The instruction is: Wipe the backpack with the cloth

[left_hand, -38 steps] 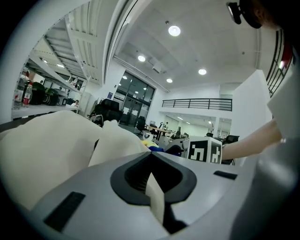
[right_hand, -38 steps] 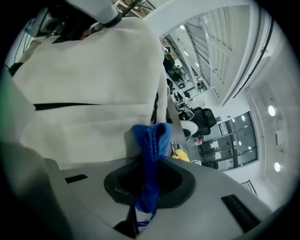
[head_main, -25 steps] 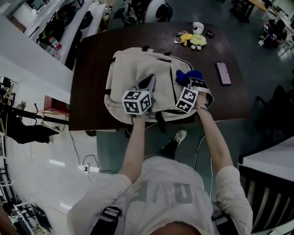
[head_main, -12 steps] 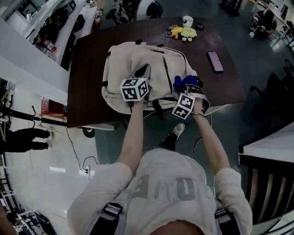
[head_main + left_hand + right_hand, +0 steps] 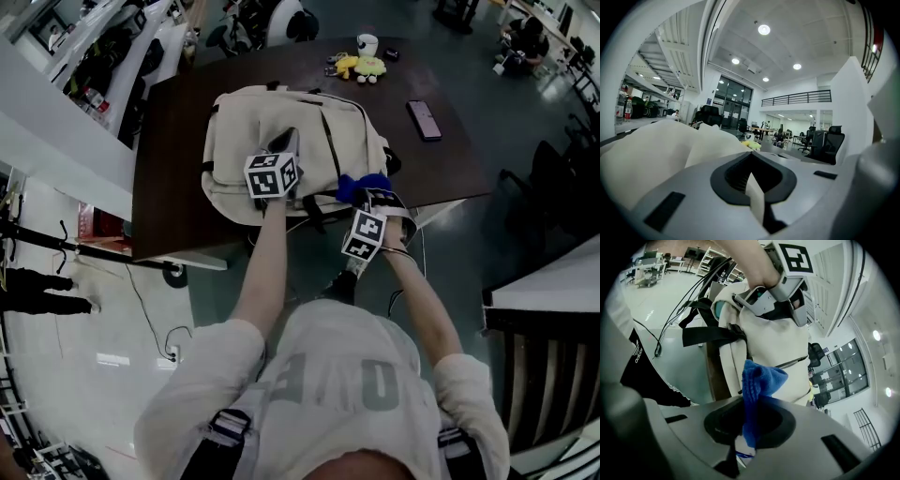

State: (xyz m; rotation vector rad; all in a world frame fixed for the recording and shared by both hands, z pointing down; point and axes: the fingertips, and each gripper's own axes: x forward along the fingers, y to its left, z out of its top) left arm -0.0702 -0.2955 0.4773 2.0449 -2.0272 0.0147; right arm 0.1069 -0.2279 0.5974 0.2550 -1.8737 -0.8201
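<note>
The backpack (image 5: 281, 112) lies flat on the dark table (image 5: 169, 141), its black straps hanging over the near edge.

The left gripper (image 5: 286, 141) rests on top of the backpack, near the middle, pointing away from the person. In its own view the jaws are pressed together on a thin pale sliver, the same colour as the backpack. Whether that sliver is backpack fabric I cannot tell. The backpack's cream bulk (image 5: 651, 154) rises just to the left of the left gripper (image 5: 754, 197).

The right gripper (image 5: 373, 202) sits at the backpack's near right corner, out past the table's near edge. Its jaws pinch the blue cloth (image 5: 359, 186), which bunches up from between them. The cloth lies against the backpack's side at that corner. In the right gripper view the cloth (image 5: 757, 380) stands up from the right gripper (image 5: 745, 437) in front of the backpack (image 5: 773, 343), close to where the straps cross its lower end. That view also shows the left gripper (image 5: 740, 298) lying on the backpack higher up.

A phone (image 5: 424, 120) lies on the table to the right of the backpack, apart from it. A yellow toy (image 5: 361, 66) and a cup (image 5: 367, 44) stand at the far edge.
</note>
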